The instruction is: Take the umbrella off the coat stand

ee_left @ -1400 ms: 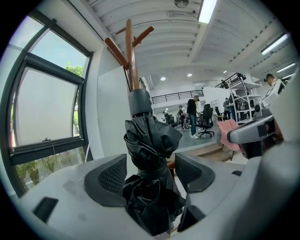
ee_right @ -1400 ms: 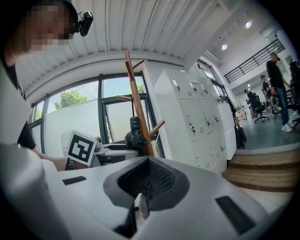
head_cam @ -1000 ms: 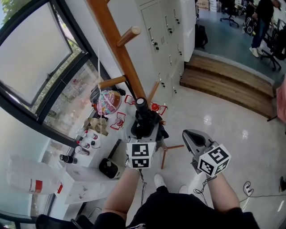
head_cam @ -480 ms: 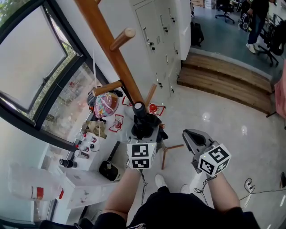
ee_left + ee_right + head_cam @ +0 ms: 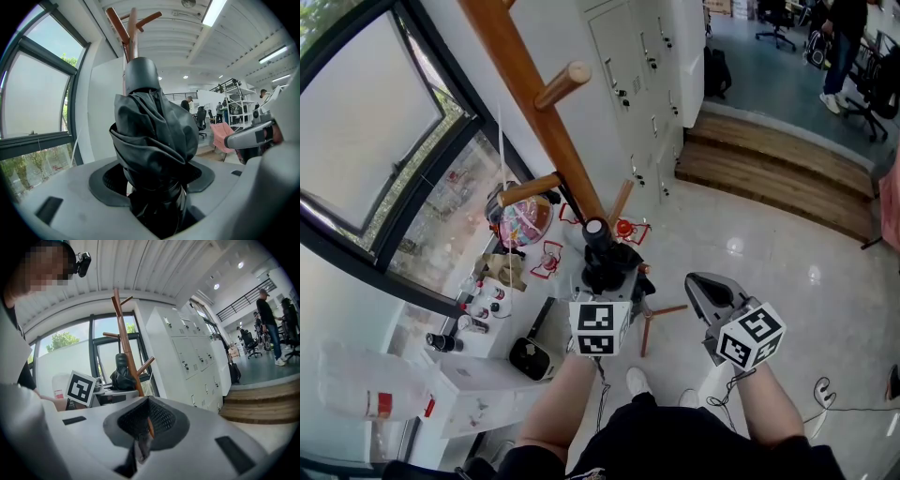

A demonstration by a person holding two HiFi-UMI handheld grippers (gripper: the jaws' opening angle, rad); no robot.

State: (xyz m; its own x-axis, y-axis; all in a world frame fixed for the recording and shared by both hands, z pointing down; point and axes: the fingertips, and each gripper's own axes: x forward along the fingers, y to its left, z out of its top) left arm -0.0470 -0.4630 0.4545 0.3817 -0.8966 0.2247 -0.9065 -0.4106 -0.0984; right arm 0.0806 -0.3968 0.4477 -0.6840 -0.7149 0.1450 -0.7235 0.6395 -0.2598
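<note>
A black folded umbrella (image 5: 603,256) stands upright with its round cap up, right beside the wooden coat stand (image 5: 534,103). My left gripper (image 5: 602,283) is shut on the umbrella, low on its bunched cloth. The left gripper view is filled by the umbrella (image 5: 152,140), held between the jaws of the left gripper (image 5: 157,206), with the coat stand (image 5: 131,28) rising behind it. I cannot tell whether the umbrella touches a peg. My right gripper (image 5: 705,292) hangs to the right, shut and holding nothing. In its own view the right gripper (image 5: 143,437) faces the coat stand (image 5: 123,329) and the umbrella (image 5: 121,372).
White lockers (image 5: 647,56) line the wall behind the stand, and a wooden step (image 5: 778,178) lies at the right. A low white table (image 5: 464,375) with bottles sits under the window (image 5: 366,112). A colourful ball-like thing (image 5: 522,217) lies by the stand. A cable (image 5: 825,398) lies on the floor.
The head view shifted slightly. The left gripper stays shut on the umbrella beside the stand's pole, and the right gripper has barely moved.
</note>
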